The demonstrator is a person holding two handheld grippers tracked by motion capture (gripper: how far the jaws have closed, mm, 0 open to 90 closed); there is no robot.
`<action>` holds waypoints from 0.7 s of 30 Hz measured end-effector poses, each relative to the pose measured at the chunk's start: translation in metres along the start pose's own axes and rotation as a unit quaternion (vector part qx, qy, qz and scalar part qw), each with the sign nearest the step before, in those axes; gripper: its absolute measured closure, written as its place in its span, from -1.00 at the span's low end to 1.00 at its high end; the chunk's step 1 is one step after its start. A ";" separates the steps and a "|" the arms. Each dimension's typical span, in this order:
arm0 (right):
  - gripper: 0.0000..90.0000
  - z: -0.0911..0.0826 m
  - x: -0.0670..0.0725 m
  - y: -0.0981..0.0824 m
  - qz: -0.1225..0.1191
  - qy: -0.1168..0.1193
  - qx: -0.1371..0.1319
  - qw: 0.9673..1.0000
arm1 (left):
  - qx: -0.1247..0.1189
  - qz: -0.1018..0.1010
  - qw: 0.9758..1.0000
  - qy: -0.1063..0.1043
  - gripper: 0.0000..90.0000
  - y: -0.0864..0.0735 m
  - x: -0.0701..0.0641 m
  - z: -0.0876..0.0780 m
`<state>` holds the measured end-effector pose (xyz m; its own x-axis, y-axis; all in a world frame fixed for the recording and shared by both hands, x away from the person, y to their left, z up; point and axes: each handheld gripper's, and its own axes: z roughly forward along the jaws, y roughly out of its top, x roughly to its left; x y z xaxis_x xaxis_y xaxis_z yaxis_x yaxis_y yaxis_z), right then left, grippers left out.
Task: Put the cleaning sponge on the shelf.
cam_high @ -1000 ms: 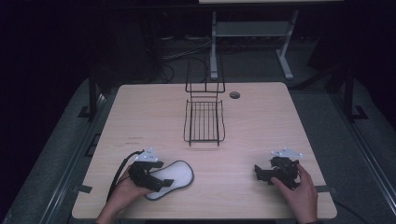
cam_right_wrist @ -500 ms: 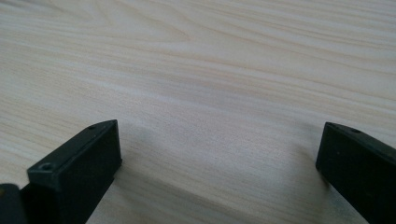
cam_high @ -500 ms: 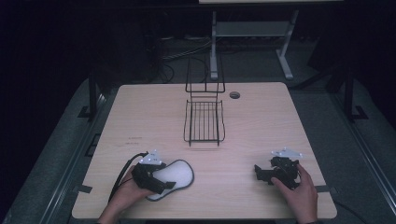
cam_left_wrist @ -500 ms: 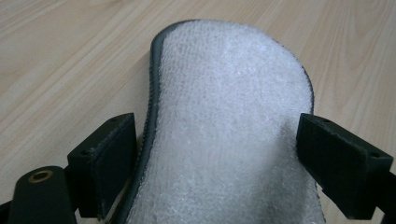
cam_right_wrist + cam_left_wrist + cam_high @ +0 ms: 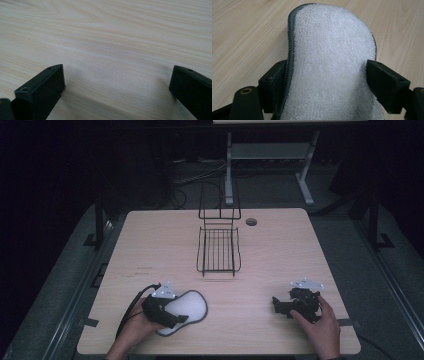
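Note:
A white fleecy insole (image 5: 189, 304) with a dark rim lies flat near the front left of the wooden table (image 5: 280, 255). My left gripper (image 5: 176, 314) reaches over its near end from the left. In the left gripper view the insole (image 5: 329, 45) runs up between the two black jaws of the left gripper (image 5: 327, 72). The jaws have just been closing, and each pad now touches an edge of the insole. My right gripper (image 5: 276, 306) rests at the front right, held by a hand. In its own view the right gripper (image 5: 117, 82) stands open over bare wood.
A black wire rack (image 5: 218, 250) with an upright back stands at the middle of the table, behind both grippers. A round cable hole (image 5: 251, 221) sits near the far edge. Dark floor and desk legs lie beyond the table.
The left gripper's jaws have drawn in a little on the insole. Neither hand has shifted, and the insole lies where it was.

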<state>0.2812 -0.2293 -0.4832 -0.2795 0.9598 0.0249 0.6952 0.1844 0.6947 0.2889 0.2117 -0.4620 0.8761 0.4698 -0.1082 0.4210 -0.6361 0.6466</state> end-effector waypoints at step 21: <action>-1.00 0.000 0.000 0.000 0.000 0.000 0.000 1.000 | -0.048 -0.010 0.998 -0.044 0.18 0.001 0.006 -0.024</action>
<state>0.2812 -0.2293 -0.4832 -0.2806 0.9595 0.0247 0.6949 0.1853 0.6948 0.2889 0.2283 -0.4444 0.8866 0.4241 -0.1845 0.4179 -0.5637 0.7124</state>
